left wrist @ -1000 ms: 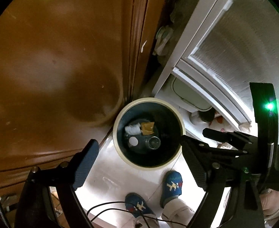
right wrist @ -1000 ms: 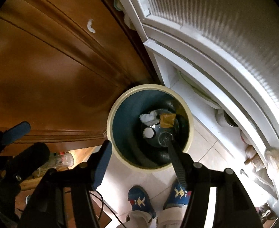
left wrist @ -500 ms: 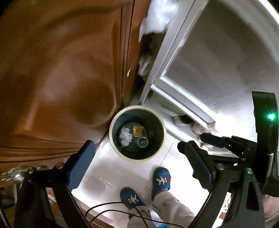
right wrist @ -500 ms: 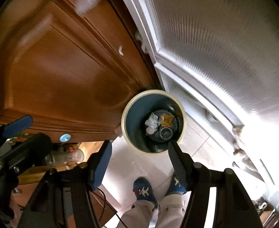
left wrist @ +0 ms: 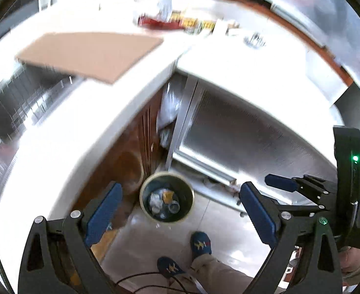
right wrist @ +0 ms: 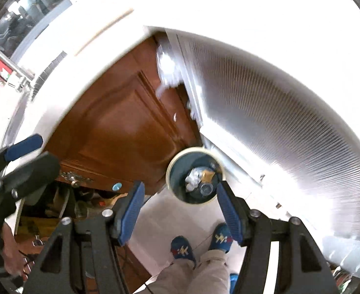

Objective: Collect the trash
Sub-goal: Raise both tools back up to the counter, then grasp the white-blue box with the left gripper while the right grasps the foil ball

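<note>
Nearest the lens, the left gripper (left wrist: 180,210) holds its two black, angular fingers wide apart with nothing between them; each finger carries a flat blue pad with a fine ribbed texture. The right gripper (right wrist: 180,203) is likewise spread and empty, its blue pads (right wrist: 131,208) ridged in the same way. In the left wrist view the right gripper shows at the right edge with a small green light on its black arc-shaped mount.

Below the fingers stand the person's feet in dark blue slippers (left wrist: 200,242) with a small yellow and white woven motif, below beige trouser legs. They rest on glossy pale floor tiles (left wrist: 219,223), which leave open room in front of the bin.

Just beyond the feet sits the round trash bin (left wrist: 144,193), cream at the rim and dark blue-green inside, upright on the floor. In it lie crumpled white paper (right wrist: 192,177), a tan scrap and a clear round cup or jar seen from above.

The bin stands close against a corner: a varnished brown wooden cabinet door (right wrist: 131,122) with a raised panel on one side, and a white-framed door of ribbed, frosted glazing (right wrist: 265,122) on the other. A clear plastic bag (left wrist: 167,105) hangs in the gap between them.

Farthest off, a white counter (left wrist: 82,127) curves over the cabinet with a flat tan cardboard sheet (left wrist: 89,54) lying on it. Packages at the back are too blurred to read.
</note>
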Motion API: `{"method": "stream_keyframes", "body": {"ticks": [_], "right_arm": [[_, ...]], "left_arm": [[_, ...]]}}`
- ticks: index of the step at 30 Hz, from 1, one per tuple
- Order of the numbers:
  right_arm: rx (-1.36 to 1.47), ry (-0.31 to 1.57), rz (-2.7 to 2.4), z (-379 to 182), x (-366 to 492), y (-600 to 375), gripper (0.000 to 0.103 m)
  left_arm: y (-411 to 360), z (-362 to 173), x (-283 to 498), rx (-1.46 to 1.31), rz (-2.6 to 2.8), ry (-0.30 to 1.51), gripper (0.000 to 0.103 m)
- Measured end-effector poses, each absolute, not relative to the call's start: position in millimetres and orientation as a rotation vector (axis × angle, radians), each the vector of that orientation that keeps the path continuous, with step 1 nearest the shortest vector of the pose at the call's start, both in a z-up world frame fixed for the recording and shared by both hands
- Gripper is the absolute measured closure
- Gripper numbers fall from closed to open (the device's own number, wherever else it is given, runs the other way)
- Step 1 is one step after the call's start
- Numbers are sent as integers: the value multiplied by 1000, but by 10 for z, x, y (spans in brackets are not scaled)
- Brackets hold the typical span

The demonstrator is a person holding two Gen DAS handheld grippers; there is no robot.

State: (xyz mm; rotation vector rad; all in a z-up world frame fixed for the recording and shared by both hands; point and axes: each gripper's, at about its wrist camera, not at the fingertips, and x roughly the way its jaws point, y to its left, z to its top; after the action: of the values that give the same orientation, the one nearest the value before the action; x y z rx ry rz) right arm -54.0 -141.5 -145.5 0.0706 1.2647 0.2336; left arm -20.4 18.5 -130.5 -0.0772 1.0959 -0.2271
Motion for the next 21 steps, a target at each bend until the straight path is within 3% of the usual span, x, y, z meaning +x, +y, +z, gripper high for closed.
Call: {"method": "stream_keyframes", "body": {"ticks": [10,21], "right_arm": [[45,1010,151,-159,-588,-1532,41],[34,841,107,569,-275,-1892,41]], "left_arm": [[71,-157,-114,-16,-319,879,7],[-424,487,311,40,-379,734,7]]}}
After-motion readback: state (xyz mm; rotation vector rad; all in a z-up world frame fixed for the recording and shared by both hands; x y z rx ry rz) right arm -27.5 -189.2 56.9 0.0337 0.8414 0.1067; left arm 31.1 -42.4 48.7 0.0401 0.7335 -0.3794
